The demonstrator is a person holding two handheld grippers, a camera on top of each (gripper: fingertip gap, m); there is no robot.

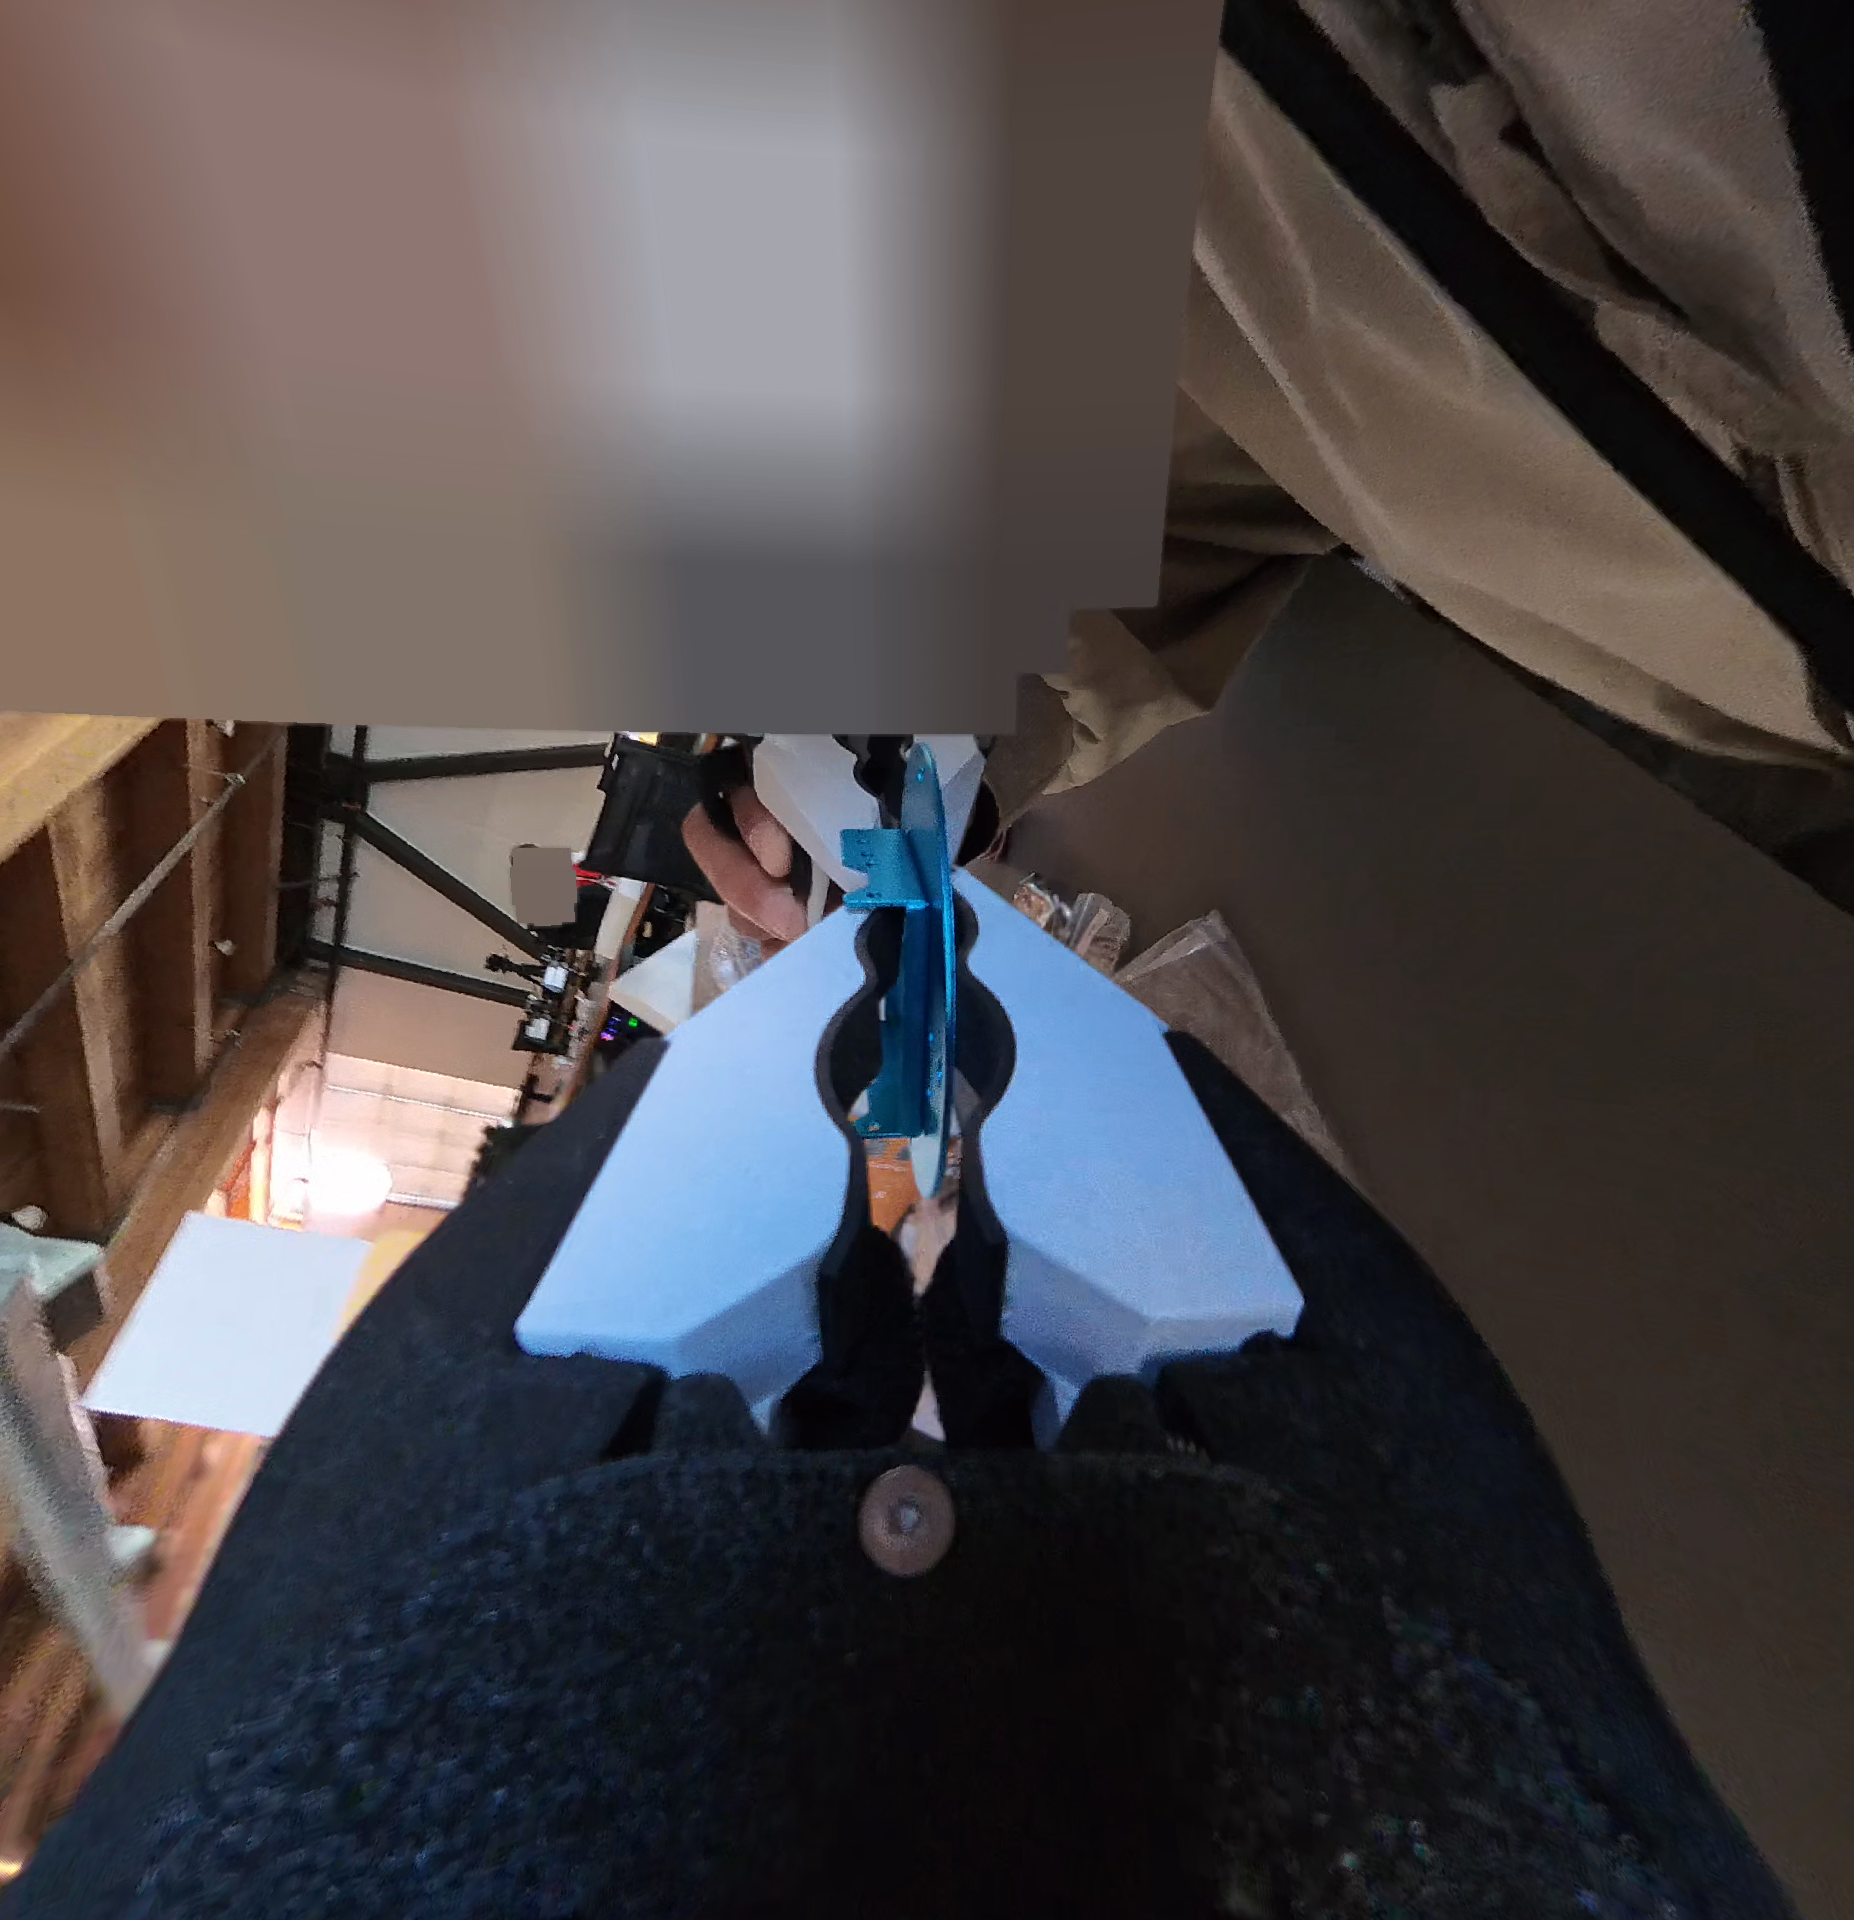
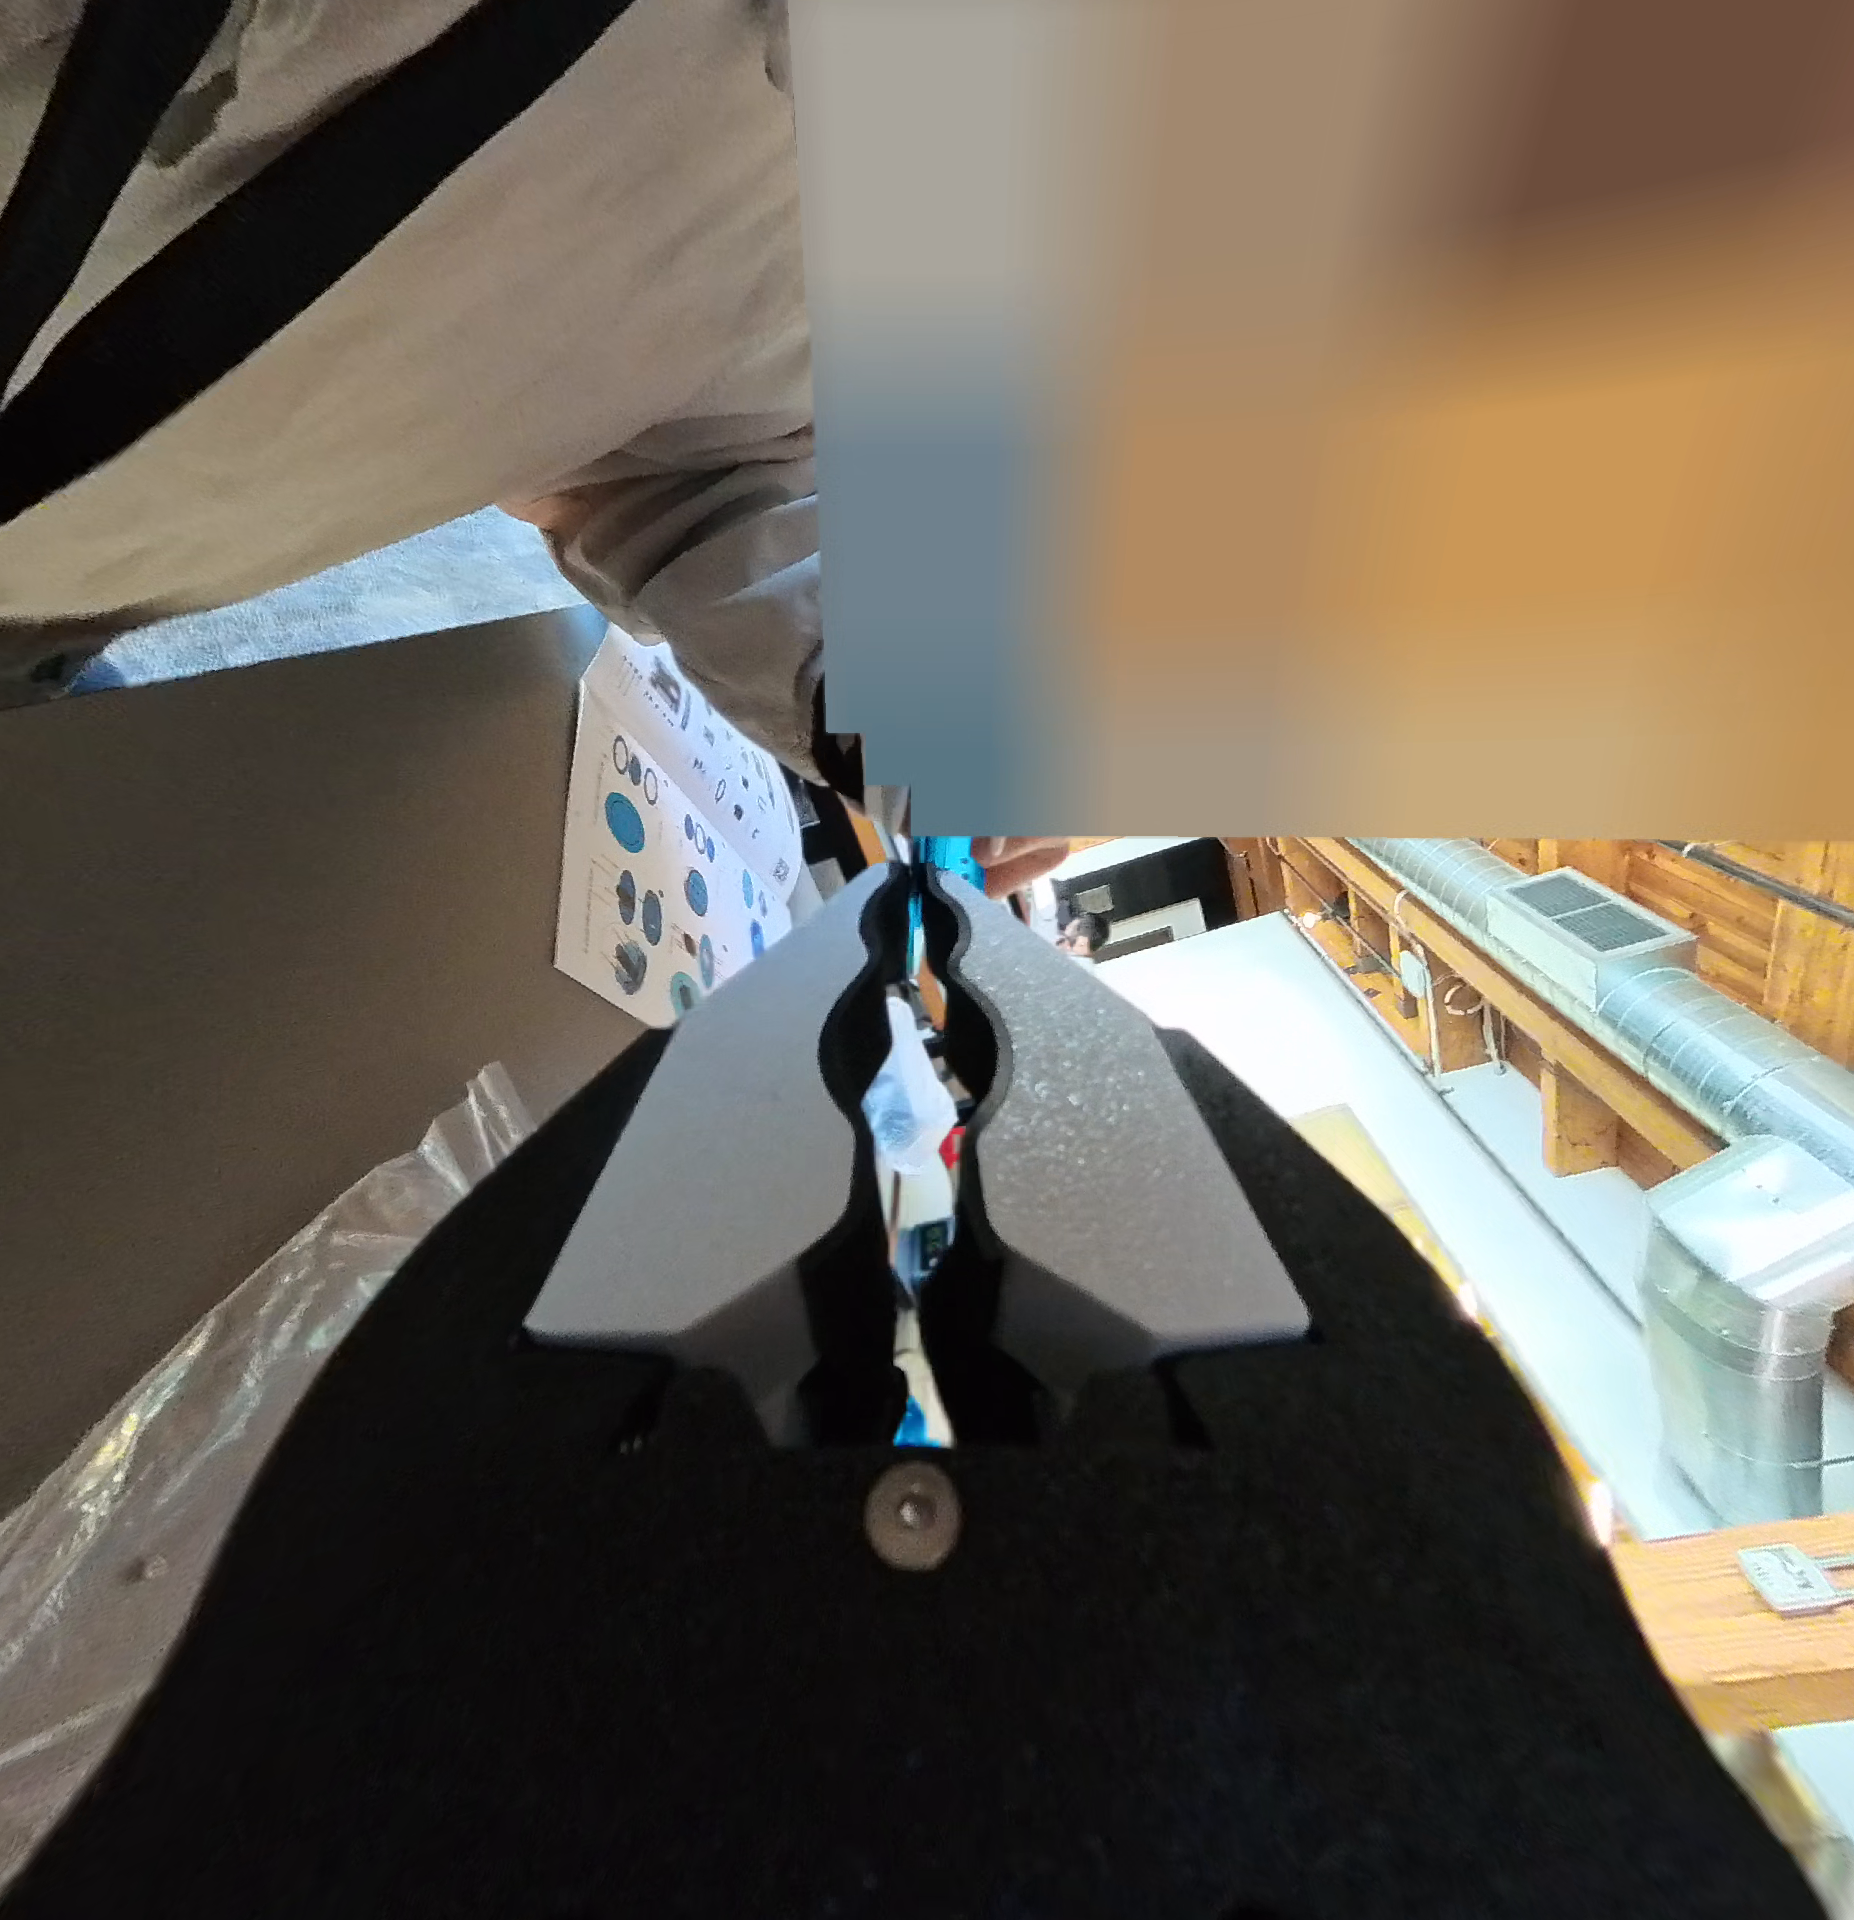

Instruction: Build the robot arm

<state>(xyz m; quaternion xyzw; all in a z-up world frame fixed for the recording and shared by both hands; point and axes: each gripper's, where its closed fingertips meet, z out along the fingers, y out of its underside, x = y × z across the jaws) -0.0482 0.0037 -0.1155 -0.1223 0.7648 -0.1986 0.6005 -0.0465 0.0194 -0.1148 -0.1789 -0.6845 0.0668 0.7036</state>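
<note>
A blue metal disc (image 1: 921, 1023) with a small blue angle bracket (image 1: 873, 860) on its face is held edge-on in the air. My left gripper (image 1: 918, 914) is shut on the disc's near edge. My right gripper (image 1: 907, 774) faces it from the far side, its pale fingers closed on the disc's opposite edge, with a hand (image 1: 762, 868) behind it. In the right wrist view my right gripper (image 2: 915, 883) is shut on a thin blue strip of the disc (image 2: 916, 930). Most of the disc is hidden there by the fingers.
A dark table (image 2: 227, 883) runs along one side, with a printed parts sheet (image 2: 674, 862) and clear plastic bags (image 2: 227, 1351) on it. The person's beige garment (image 2: 435, 312) is close above. More bags (image 1: 1214, 997) lie on the table (image 1: 1525, 1143). Wooden beams and a metal duct (image 2: 1681, 1039) are behind. My left and right fingertips are right by each other.
</note>
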